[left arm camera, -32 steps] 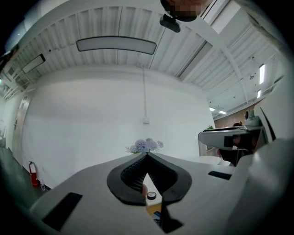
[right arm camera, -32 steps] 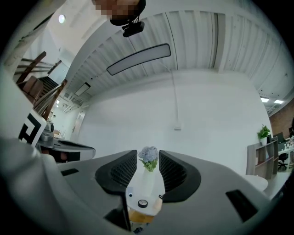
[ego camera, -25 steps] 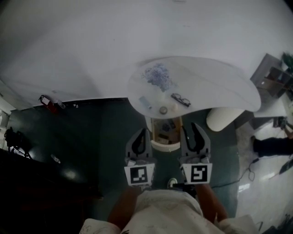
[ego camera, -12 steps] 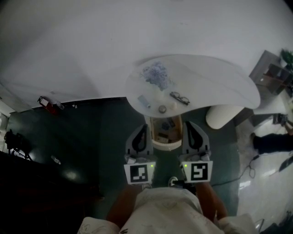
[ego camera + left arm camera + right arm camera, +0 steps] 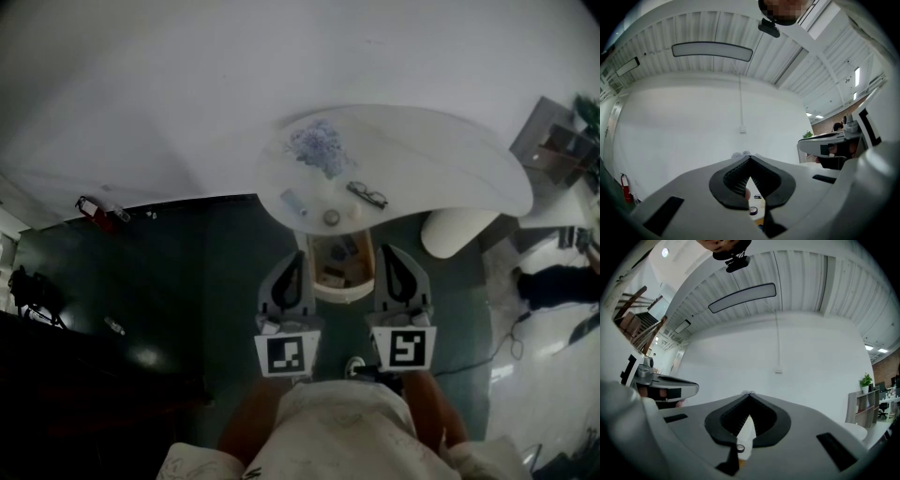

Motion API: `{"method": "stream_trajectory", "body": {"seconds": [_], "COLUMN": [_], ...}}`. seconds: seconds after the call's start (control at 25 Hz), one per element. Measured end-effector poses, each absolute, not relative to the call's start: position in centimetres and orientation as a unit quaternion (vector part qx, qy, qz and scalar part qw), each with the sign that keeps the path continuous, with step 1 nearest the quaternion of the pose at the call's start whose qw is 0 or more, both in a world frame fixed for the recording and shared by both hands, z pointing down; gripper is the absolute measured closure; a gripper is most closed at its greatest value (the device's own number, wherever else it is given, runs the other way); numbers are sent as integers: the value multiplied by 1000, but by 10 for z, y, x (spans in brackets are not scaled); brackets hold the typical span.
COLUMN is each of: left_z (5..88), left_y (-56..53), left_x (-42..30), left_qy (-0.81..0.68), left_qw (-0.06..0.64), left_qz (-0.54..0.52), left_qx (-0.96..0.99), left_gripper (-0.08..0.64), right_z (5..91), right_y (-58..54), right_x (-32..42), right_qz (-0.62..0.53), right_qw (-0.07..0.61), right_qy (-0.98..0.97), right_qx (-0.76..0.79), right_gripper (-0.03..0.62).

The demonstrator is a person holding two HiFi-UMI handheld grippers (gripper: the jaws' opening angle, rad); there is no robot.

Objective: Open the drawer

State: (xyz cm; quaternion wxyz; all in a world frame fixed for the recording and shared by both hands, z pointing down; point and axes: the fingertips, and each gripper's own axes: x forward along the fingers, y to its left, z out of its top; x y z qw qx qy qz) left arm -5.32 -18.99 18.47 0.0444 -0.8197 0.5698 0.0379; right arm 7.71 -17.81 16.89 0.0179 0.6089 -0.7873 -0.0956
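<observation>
The drawer [image 5: 340,265] stands pulled out from under the white curved table [image 5: 441,169]. Its wooden inside with a few small items shows, and its rounded white front [image 5: 342,293] faces me. My left gripper [image 5: 292,255] is just left of the drawer and my right gripper [image 5: 387,251] just right of it, both pointing toward the table. In the left gripper view the left gripper [image 5: 750,158] has its fingertips together with nothing held. The right gripper [image 5: 750,395] in the right gripper view is likewise shut and empty.
On the table lie a pair of glasses [image 5: 368,198], a small round thing [image 5: 332,219], a pale blue item [image 5: 293,202] and a bluish heap [image 5: 319,150]. A white cylinder [image 5: 455,239] stands right of the drawer. A person [image 5: 553,281] is at the far right.
The right gripper's jaws look narrower than a second ago. Both grippers stay beside the open drawer, and the drawer has not visibly moved.
</observation>
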Motion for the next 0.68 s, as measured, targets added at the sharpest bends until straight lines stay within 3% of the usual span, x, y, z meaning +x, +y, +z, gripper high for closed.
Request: {"method": "stream_trajectory", "body": {"seconds": [0.68], "left_z": [186], "left_y": [-184], "left_x": [-50], "left_qy": [565], "left_qw": [41], "left_qz": [39], "left_qx": [-823], "left_gripper": [558], "right_z": [172], "right_y": [-176], "right_x": [87], "right_qz": [-101], "right_qw": [30], "right_qy": [-778], "right_qx": [619], "right_gripper": [588]}}
